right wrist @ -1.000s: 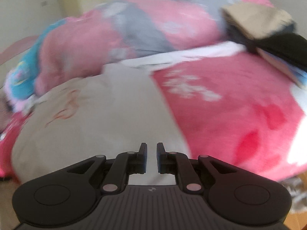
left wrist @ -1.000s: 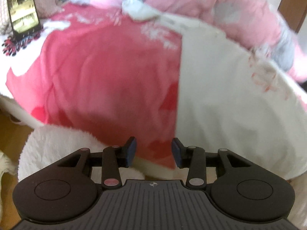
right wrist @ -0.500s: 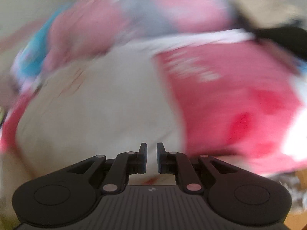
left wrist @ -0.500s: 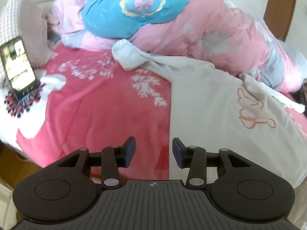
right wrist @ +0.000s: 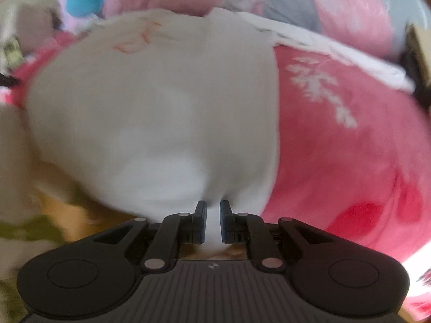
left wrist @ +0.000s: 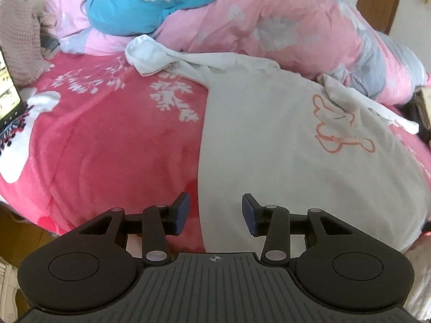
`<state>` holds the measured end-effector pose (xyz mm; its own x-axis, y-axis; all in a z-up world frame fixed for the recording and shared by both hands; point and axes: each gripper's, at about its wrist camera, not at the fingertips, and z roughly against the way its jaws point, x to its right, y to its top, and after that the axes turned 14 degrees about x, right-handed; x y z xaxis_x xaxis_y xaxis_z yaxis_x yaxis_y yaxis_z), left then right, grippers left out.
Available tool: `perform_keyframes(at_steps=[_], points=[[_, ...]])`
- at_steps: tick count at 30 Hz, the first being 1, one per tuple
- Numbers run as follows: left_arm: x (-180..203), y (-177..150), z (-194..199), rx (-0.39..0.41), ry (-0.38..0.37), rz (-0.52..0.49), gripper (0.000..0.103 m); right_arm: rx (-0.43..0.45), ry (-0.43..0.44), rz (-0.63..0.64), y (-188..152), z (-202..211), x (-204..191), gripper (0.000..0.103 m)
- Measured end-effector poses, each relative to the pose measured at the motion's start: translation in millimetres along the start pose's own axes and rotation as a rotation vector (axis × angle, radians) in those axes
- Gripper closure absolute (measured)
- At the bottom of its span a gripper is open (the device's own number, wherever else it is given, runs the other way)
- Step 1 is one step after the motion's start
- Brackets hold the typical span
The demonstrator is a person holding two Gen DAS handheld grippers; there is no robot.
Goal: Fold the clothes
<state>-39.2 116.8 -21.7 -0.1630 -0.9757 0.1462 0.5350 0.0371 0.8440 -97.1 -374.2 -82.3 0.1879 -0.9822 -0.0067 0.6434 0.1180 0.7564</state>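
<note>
A white long-sleeved shirt (left wrist: 282,148) with an orange cartoon outline lies spread on a red blanket (left wrist: 107,140); one sleeve (left wrist: 145,53) trails to the far left. My left gripper (left wrist: 215,212) is open, hovering over the shirt's near left edge with nothing between its fingers. In the blurred right wrist view, the shirt (right wrist: 161,107) fills the middle. My right gripper (right wrist: 213,220) is shut on its near hem, and the cloth puckers into the narrow gap between the fingers.
A pink and grey quilt (left wrist: 269,21) and a blue cushion (left wrist: 150,2) are heaped along the far side of the bed. A phone (left wrist: 6,94) stands at the left beside a knit pillow (left wrist: 18,37). Dark folded items (left wrist: 423,107) lie at the right.
The left gripper has lifted and tilted up, so more of the bed shows; it stays open. The right gripper swung down to the shirt's near hem, and cloth now sits between its fingers.
</note>
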Motion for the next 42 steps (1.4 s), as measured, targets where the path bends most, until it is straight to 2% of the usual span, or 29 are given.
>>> perform_keyframes(at_steps=[1, 4, 7, 9, 11, 14, 16, 19, 22, 24, 26, 27, 28, 29, 32, 35, 39, 41, 42], points=[[-4.6, 6.0, 5.6, 0.001, 0.008, -0.015, 0.061, -0.010, -0.028, -0.014, -0.4, -9.9, 6.8, 0.097], [-31.7, 40.4, 34.4, 0.033, 0.077, -0.092, 0.061, -0.074, -0.002, -0.179, -7.8, -26.1, 34.0, 0.103], [-56.8, 72.9, 57.1, 0.098, 0.197, -0.162, 0.061, -0.075, -0.020, -0.170, -8.5, -29.6, 30.8, 0.103], [-63.8, 83.2, 60.6, 0.132, 0.216, -0.165, 0.060, -0.080, -0.039, -0.190, -8.4, -35.0, 29.3, 0.103], [-63.5, 79.6, 53.7, 0.156, 0.175, -0.124, 0.058, -0.119, -0.092, -0.225, -11.7, -44.2, 26.9, 0.103], [-47.9, 51.4, 24.0, 0.148, 0.060, -0.048, 0.058, -0.179, -0.173, -0.276, -16.7, -58.1, 23.1, 0.102], [-34.8, 28.8, 0.2, 0.124, -0.003, 0.004, 0.058, -0.222, -0.241, -0.241, -20.4, -56.6, 16.5, 0.101], [-21.1, 4.3, -20.2, 0.120, -0.080, 0.068, 0.058, -0.205, -0.231, -0.215, -9.9, -18.9, 6.6, 0.101], [-10.8, -3.5, -30.4, 0.143, -0.122, 0.061, 0.058, -0.089, -0.214, -0.180, 21.4, 33.6, -7.5, 0.101], [-4.7, -5.0, -37.4, 0.156, -0.148, 0.051, 0.058, 0.060, -0.176, -0.147, 48.3, 57.7, -19.9, 0.100], [1.4, -4.8, -48.6, 0.144, -0.166, 0.051, 0.058, 0.191, -0.124, -0.161, 71.7, 58.5, -27.2, 0.095], [4.0, -5.2, -52.7, 0.144, -0.170, 0.051, 0.058, 0.238, -0.117, -0.170, 81.9, 50.0, -30.0, 0.087], [6.6, -5.8, -56.4, 0.145, -0.173, 0.052, 0.058, 0.255, -0.120, -0.168, 90.8, 32.9, -30.4, 0.084], [8.6, -6.4, -59.1, 0.147, -0.173, 0.049, 0.058, 0.271, -0.123, -0.167, 99.7, 15.5, -30.7, 0.084], [13.6, -8.9, -66.0, 0.156, -0.170, 0.038, 0.058, 0.251, -0.101, -0.189, 102.8, -20.7, -29.6, 0.084], [13.7, -13.2, -71.0, 0.172, -0.168, 0.020, 0.058, 0.216, -0.075, -0.201, 115.7, -75.0, -16.0, 0.084], [8.0, -11.9, -77.7, 0.194, -0.184, 0.042, 0.058, 0.190, -0.165, -0.292, 122.0, -107.9, 26.5, 0.091], [4.0, -10.9, -81.0, 0.204, -0.192, 0.061, 0.058, 0.198, -0.234, -0.340, 132.0, -109.4, 47.0, 0.089], [2.0, -10.5, -82.6, 0.209, -0.197, 0.070, 0.058, 0.199, -0.224, -0.383, 132.9, -108.9, 54.9, 0.087]])
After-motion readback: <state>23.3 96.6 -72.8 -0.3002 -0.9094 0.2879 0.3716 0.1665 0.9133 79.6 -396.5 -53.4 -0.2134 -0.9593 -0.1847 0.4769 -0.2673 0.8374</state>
